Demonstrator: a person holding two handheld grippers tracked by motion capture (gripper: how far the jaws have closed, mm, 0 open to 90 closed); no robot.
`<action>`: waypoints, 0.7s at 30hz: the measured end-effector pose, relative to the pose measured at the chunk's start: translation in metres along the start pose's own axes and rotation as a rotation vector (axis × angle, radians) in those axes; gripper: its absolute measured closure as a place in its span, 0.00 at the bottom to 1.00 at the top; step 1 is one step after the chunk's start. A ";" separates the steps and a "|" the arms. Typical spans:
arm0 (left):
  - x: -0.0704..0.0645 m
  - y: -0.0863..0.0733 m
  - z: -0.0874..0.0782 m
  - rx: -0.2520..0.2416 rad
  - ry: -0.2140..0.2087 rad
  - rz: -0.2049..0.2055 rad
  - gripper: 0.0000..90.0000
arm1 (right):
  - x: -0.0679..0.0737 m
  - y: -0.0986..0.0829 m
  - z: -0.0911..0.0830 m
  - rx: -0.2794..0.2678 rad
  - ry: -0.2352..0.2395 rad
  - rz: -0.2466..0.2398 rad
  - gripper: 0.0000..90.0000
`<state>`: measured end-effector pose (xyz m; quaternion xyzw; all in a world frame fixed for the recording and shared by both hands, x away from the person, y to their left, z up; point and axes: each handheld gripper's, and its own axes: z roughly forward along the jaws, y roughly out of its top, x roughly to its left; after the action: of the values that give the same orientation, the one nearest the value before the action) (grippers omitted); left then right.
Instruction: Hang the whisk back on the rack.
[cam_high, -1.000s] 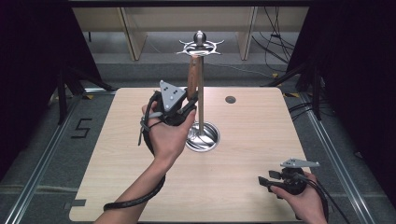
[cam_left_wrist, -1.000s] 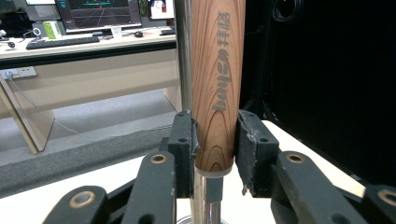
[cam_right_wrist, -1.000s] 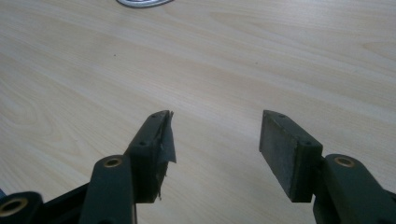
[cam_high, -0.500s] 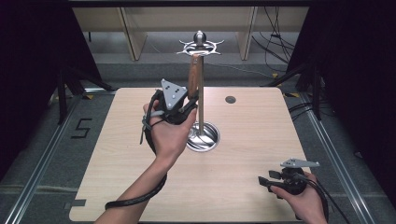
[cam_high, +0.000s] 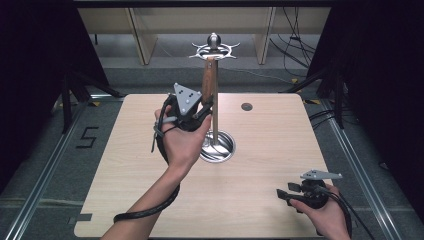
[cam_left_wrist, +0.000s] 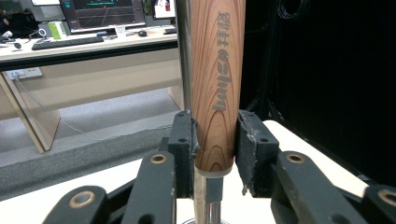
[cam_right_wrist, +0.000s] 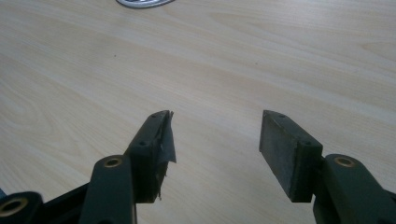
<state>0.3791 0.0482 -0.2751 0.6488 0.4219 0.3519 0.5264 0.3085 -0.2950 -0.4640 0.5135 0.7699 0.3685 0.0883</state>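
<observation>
Wooden handle (cam_left_wrist: 217, 84) upright between left claw (cam_left_wrist: 215, 149) pads.

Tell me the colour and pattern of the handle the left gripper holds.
Reddish-brown wood grain with dark lettering on the handle, clearest in the left gripper view.

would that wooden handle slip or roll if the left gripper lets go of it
The wooden handle looks smooth and round, so it would probably roll if laid flat. The left gripper pinches only its lower end, so it may pivot or slide. Hanging from the metal stand, it seems rigid and would likely swing.
</observation>
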 end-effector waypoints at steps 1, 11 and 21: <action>0.000 0.000 0.000 0.000 0.001 0.000 0.76 | 0.000 0.000 0.000 0.000 -0.001 0.000 0.49; 0.001 0.001 0.003 0.003 0.009 0.005 0.76 | 0.001 0.000 0.000 0.008 0.000 0.011 0.49; 0.001 0.001 0.007 0.005 0.016 0.009 0.76 | 0.000 0.000 0.000 0.000 0.000 0.000 0.49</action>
<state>0.3856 0.0461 -0.2752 0.6492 0.4242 0.3584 0.5197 0.3086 -0.2952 -0.4641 0.5136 0.7700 0.3682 0.0883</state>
